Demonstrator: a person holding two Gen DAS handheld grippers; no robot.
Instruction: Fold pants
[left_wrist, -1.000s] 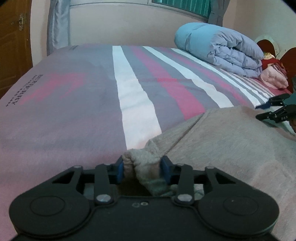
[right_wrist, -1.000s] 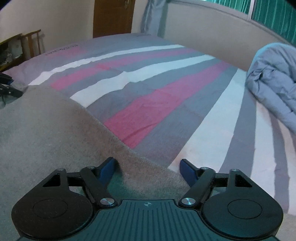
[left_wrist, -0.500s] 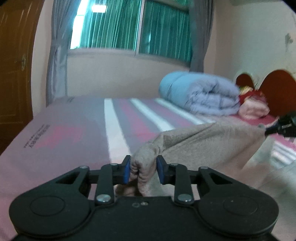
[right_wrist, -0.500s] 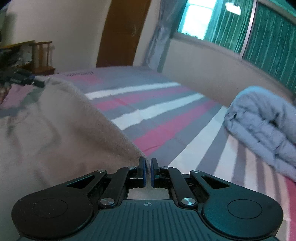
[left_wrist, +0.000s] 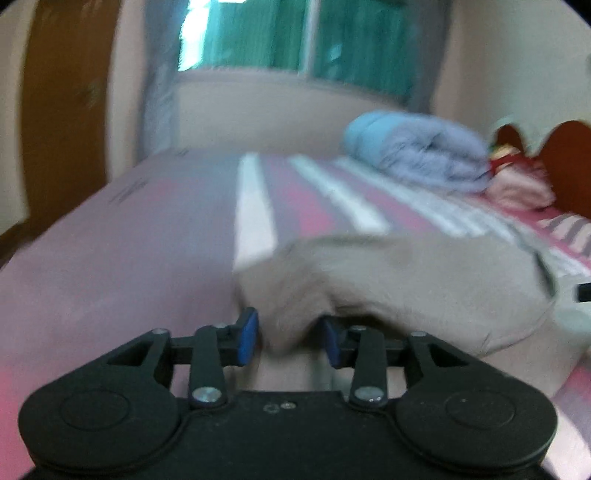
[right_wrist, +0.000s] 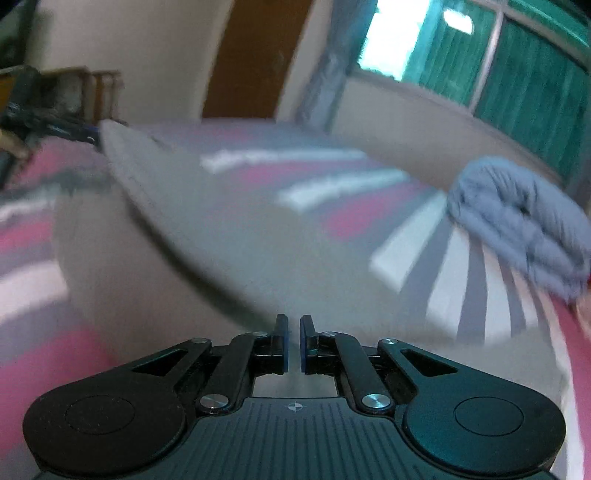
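Beige fleece pants (left_wrist: 406, 280) now lifted off the striped bed (left_wrist: 147, 236), slung between both grippers; left gripper (left_wrist: 288, 336) just eased wider round a bunched corner; right gripper (right_wrist: 291, 343) pinched on the opposite edge; fold apparently under way

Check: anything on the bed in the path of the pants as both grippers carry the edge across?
Nothing visible. The pants hang between the left gripper and right gripper; bare striped sheet lies ahead. The rolled blue quilt sits off to the side by the headboard.
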